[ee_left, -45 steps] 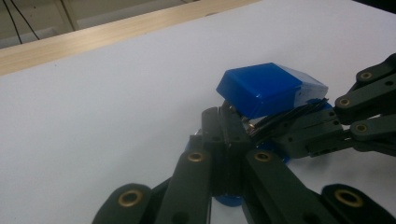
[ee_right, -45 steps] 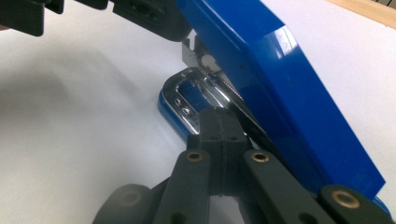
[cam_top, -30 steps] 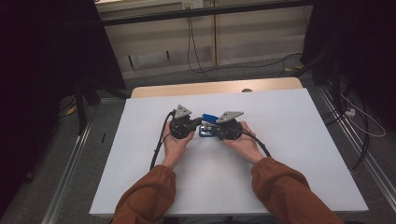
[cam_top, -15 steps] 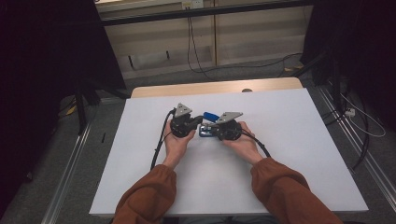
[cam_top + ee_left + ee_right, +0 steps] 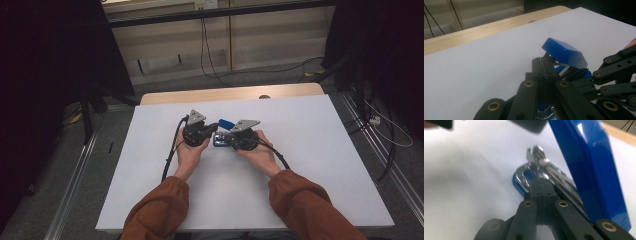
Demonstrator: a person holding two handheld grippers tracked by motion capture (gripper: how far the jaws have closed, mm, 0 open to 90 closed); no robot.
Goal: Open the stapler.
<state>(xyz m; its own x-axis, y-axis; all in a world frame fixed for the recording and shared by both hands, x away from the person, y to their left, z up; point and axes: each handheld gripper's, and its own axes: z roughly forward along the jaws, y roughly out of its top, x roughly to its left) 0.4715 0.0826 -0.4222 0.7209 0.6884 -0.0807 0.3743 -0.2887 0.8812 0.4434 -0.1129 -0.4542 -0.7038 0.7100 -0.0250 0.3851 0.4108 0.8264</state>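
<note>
A blue stapler (image 5: 225, 123) lies hinged open in the middle of the white table (image 5: 310, 150), its blue lid (image 5: 564, 52) tilted up over the metal staple rail (image 5: 549, 170) and the base (image 5: 520, 182). My left gripper (image 5: 214, 134) comes in from the left of it and my right gripper (image 5: 227, 140) from the right. In the left gripper view, my left gripper (image 5: 543, 63) has its jaws together, tips just below the lid. My right gripper (image 5: 541, 182) is also shut, its tips against the rail. I see nothing between either pair of jaws.
A wooden strip (image 5: 230, 94) runs along the table's far edge. Cables (image 5: 210, 45) hang down the back wall, more lie on the floor at the right (image 5: 385, 130), and dark stands flank both sides. White surface stretches all around the hands.
</note>
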